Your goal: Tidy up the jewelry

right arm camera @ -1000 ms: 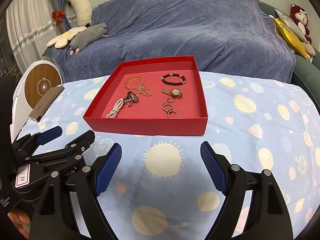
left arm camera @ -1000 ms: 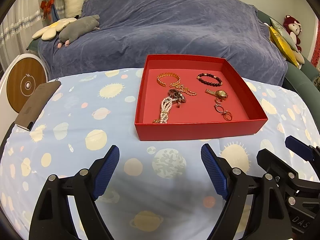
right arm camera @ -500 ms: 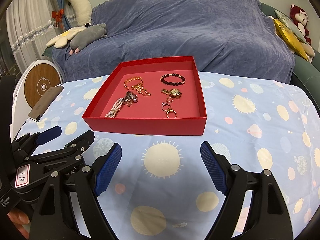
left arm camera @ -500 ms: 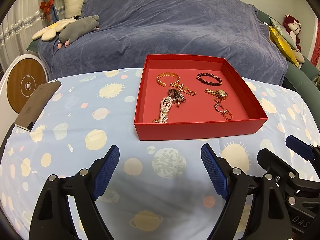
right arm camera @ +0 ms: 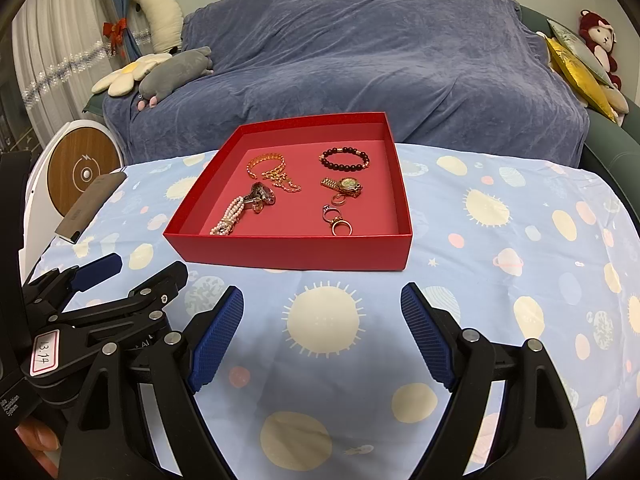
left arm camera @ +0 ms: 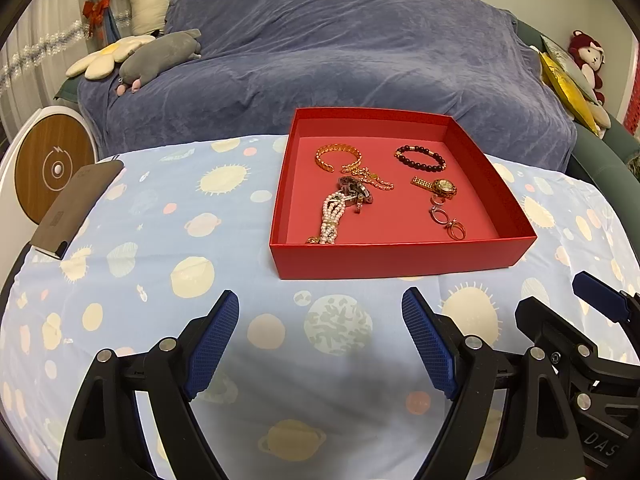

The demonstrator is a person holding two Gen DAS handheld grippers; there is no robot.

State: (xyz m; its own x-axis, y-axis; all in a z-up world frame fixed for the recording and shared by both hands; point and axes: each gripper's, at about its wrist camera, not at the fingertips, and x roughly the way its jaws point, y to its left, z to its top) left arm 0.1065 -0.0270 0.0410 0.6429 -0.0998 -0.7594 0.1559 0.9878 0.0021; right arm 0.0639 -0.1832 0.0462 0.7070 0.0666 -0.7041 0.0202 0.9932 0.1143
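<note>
A red tray [left arm camera: 396, 258] [right arm camera: 296, 250] sits on the planet-print tablecloth. It holds a gold bangle [left arm camera: 338, 154] [right arm camera: 264, 162], a dark bead bracelet [left arm camera: 420, 158] [right arm camera: 344, 160], a gold watch [left arm camera: 438, 187] [right arm camera: 346, 185], a pearl bracelet [left arm camera: 332, 218] [right arm camera: 230, 218] tangled with a dark piece, a gold chain, and small rings [left arm camera: 450, 222] [right arm camera: 338, 220]. My left gripper [left arm camera: 320, 336] is open and empty, short of the tray's near wall. My right gripper [right arm camera: 322, 330] is open and empty, also short of the tray. Each gripper shows at the other view's edge.
A dark flat case [left arm camera: 76, 208] [right arm camera: 90, 206] lies at the table's left edge. A round white and wood device [left arm camera: 48, 164] stands beyond it. A sofa under a blue cover [left arm camera: 328, 60] with plush toys is behind the table.
The right gripper has drifted slightly; the tray sits a little lower and more to the left in its view. The left gripper has barely moved. Both stay open.
</note>
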